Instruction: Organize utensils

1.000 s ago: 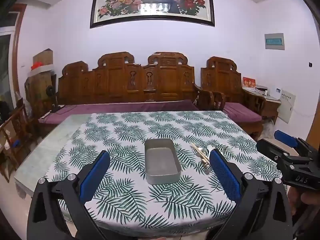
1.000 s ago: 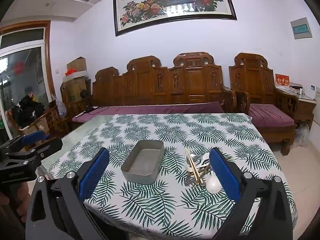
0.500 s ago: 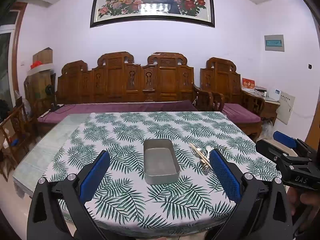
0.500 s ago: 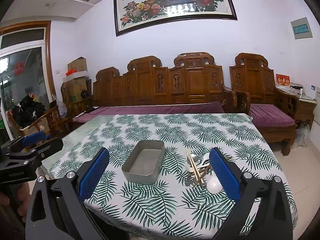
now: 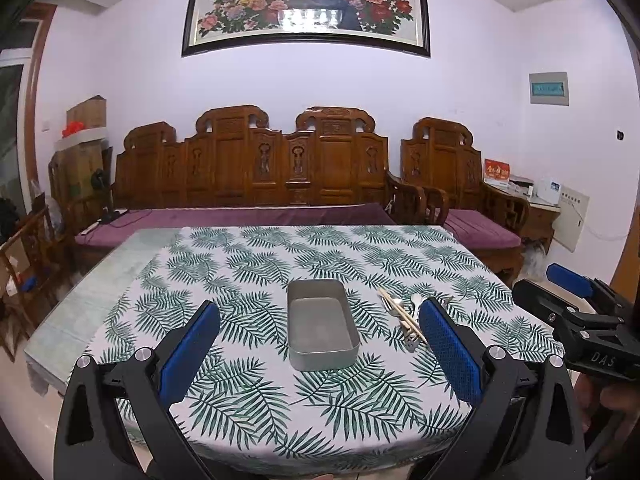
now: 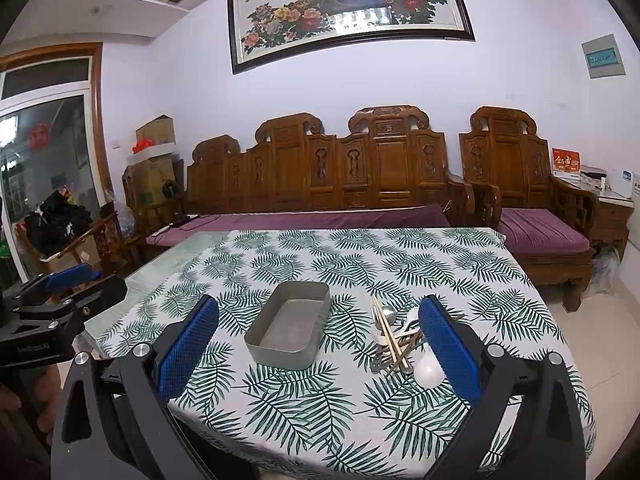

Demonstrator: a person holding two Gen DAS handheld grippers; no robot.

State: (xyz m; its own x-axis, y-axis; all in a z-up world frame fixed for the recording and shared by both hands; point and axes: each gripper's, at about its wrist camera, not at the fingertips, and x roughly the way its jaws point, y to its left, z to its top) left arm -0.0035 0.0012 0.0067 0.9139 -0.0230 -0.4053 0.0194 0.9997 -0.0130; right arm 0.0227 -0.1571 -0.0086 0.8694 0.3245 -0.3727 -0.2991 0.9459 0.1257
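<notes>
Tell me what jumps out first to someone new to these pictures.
A grey metal tray sits empty mid-table on the palm-leaf tablecloth. Just right of it lies a jumbled pile of utensils: chopsticks, spoons, a white ladle-like spoon. Both grippers, left and right, hang open short of the table.

Home living room: carved wooden sofa (image 5: 256, 168)

a big flower and peacock painting (image 5: 306, 2) hangs above a carved wooden bench (image 5: 256, 168) with a purple cushion (image 5: 240, 218).
</notes>
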